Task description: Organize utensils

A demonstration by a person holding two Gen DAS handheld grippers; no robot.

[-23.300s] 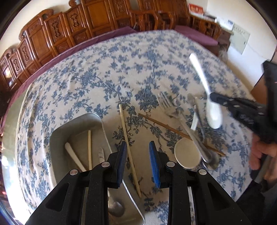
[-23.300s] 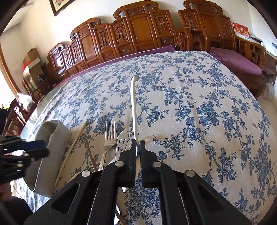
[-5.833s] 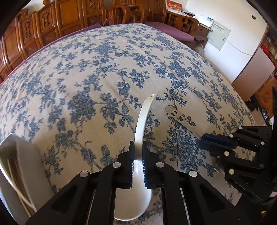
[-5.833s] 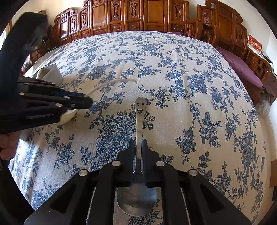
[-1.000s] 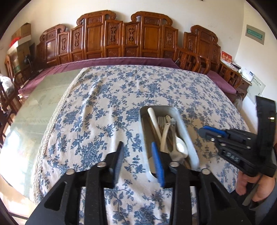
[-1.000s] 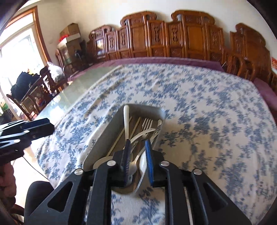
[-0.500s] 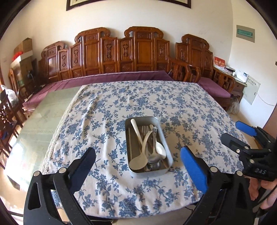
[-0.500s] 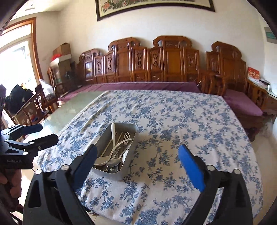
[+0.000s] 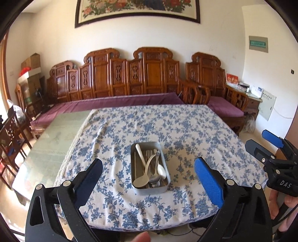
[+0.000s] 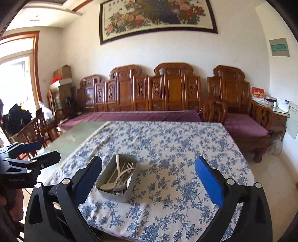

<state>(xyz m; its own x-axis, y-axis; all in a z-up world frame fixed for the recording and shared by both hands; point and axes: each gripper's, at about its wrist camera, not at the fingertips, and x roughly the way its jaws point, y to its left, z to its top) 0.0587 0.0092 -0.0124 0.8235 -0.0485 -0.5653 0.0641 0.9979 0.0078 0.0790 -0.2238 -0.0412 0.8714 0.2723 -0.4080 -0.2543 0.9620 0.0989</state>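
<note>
We see the metal tray (image 9: 150, 189) sitting in the lower middle of the left wrist view, on the blue-flowered tablecloth (image 9: 186, 130), with the utensils gathered inside it: a white ladle-like spoon (image 9: 142, 179), a second white spoon (image 9: 139, 150) along the tray's left side, a fork (image 9: 149, 154), steel spoons (image 9: 155, 178) and what look like chopsticks (image 9: 135, 163) against the left wall. Our left gripper (image 9: 148, 172) frames the tray from the bottom of the picture, its fingers spread wide with nothing between them and well clear of the tray. The right gripper (image 9: 268, 141) shows at the right edge of that view, a hand (image 9: 286, 210) around its handle, and a fingertip (image 9: 142, 238) pokes in at the bottom edge. In the right wrist view our right gripper (image 10: 149, 172) is likewise wide open and empty, with the tray at lower left of centre, partly behind its left finger (image 10: 87, 178). The left gripper sits at the left edge there. To the left of the cloth lies a bare green tabletop (image 9: 52, 141); behind the table run a carved wooden bench (image 9: 130, 78) with a purple cushion (image 9: 111, 102) and, above it, a framed flower painting (image 10: 158, 16). Nothing blocks either gripper's path to the tray.
</note>
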